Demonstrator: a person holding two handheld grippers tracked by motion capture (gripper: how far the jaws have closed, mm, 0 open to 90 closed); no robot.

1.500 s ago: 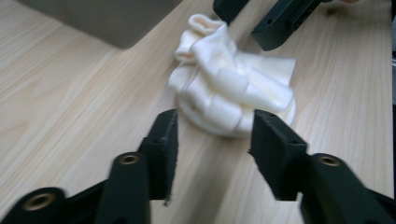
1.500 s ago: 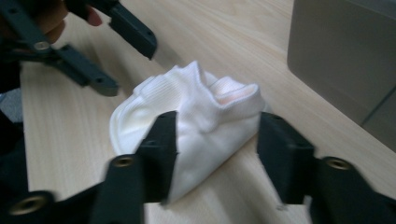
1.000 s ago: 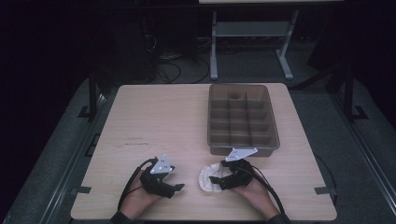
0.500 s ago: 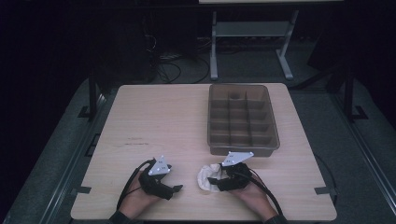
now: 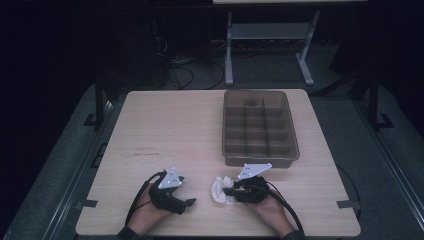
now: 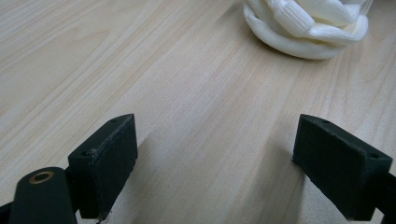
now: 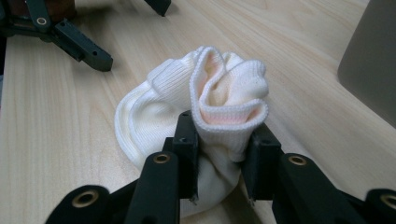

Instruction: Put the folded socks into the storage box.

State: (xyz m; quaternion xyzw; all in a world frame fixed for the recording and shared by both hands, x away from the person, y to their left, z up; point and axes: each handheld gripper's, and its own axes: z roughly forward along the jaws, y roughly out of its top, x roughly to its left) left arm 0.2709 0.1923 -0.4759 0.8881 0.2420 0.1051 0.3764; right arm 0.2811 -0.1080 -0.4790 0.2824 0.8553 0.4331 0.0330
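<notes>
Right gripper (image 7: 219,154): 2 black jaws had just been closing and pinched a fold of the white knitted cloth (image 7: 187,107), pads pressed into the fabric from both sides; in the high view this gripper (image 5: 231,191) sat at the table's near edge, held by the person's right hand (image 5: 272,215), grey 3-cornered plate on top, cable trailing back toward the person

White knitted cloth (image 5: 219,189): ribbed, bunched into a loose rounded heap with a pinkish inner face showing at the rolled hem, resting on the tabletop just left of the right gripper; also seen in the left gripper view (image 6: 306,25), lying ahead of the jaws and well clear of them

Left gripper (image 6: 219,168): jaws had just been opening and stood spread wide, only bare wood between the pads; in the high view (image 5: 191,202) it lay low over the table near the cloth, apart from it, in the left hand (image 5: 147,215)

Table (image 5: 170,125): pale wood-grain top

Compartment tray (image 5: 260,127): brown translucent, divided into a grid of cells, standing on the right half of the table just beyond the right gripper
</notes>
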